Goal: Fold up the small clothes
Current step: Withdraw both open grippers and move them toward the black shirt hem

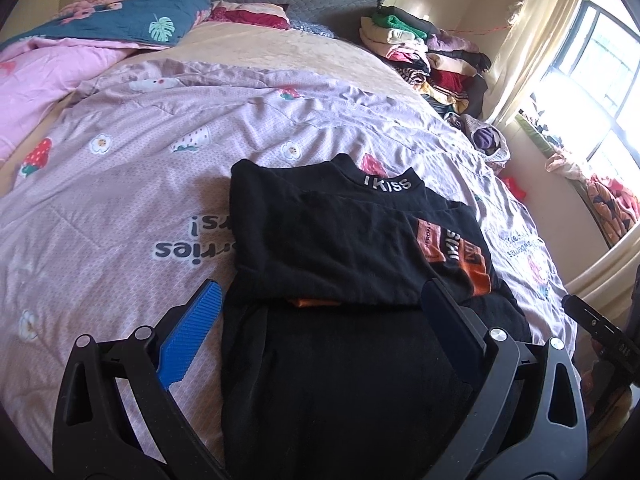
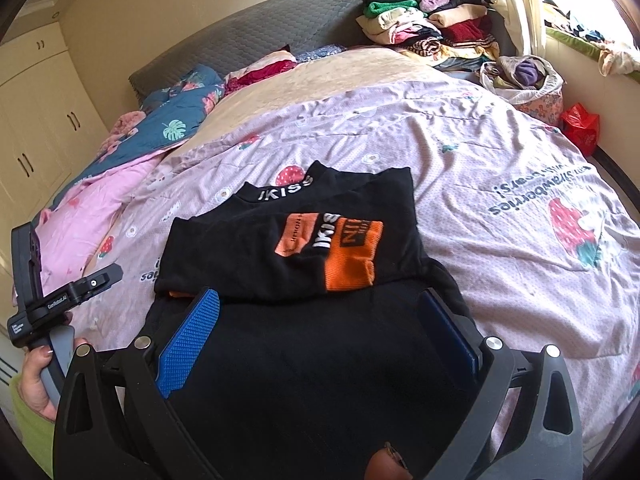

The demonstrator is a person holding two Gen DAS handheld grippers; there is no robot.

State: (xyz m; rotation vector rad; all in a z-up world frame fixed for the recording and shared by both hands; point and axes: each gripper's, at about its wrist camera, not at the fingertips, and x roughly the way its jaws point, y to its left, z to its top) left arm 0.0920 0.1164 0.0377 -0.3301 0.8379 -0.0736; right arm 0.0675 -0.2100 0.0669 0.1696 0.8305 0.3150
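Observation:
A black top (image 1: 340, 248) with a white-lettered collar and an orange patch lies on the bed, its sides and sleeves folded in over the front. In the right wrist view the same black top (image 2: 304, 248) shows its orange patch facing up. My left gripper (image 1: 324, 304) stands open over the near half of the garment, with the blue left finger (image 1: 192, 332) over the quilt beside the cloth. My right gripper (image 2: 320, 316) is open as well, both pads hovering above the lower black part. Neither holds cloth.
A lilac strawberry-print quilt (image 1: 160, 168) covers the bed. A stack of folded clothes (image 1: 424, 48) sits at the far right by the headboard, a blue and pink duvet (image 1: 100, 28) at the far left. A bag of clothes (image 2: 524, 76) and a red bag (image 2: 580, 124) stand near the window.

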